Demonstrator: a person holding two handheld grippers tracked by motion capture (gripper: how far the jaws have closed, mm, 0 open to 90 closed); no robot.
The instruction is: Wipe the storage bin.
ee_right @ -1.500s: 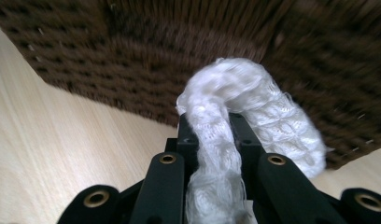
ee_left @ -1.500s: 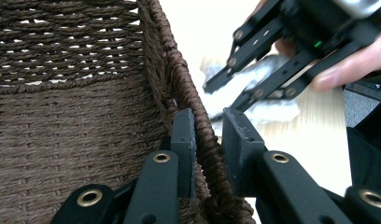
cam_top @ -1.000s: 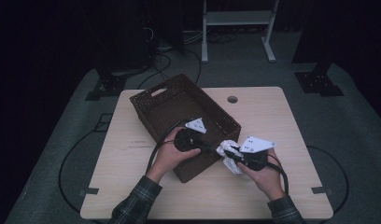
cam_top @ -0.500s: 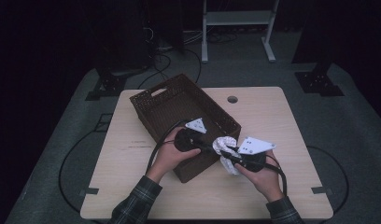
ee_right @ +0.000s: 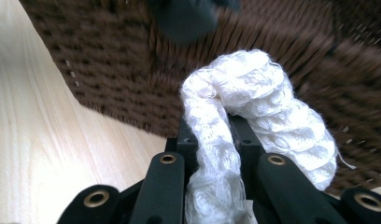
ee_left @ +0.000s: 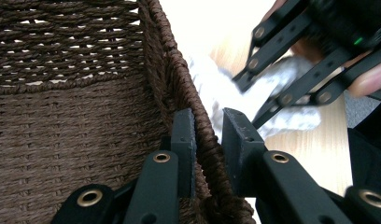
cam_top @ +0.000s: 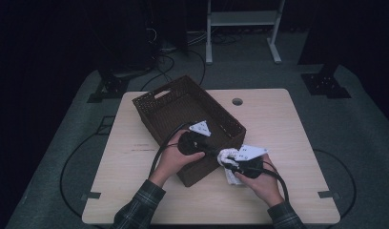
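Left tongs — clamped on the rim of the brown wicker basket. Right tongs — pinching a white cloth, just outside the basket wall, over the wooden surface.

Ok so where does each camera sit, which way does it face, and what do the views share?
High view: above the person's side, looking forward and down on the table; both forearms and hands show, left gripper on the wicker basket.
Left gripper view: rides the left gripper, its jaws straddling the basket wall, pads apparently pressing it; the right gripper shows beyond.
Right gripper view: rides the right gripper, clamped on a white cloth, facing the basket's outside.
All three share basket and cloth.
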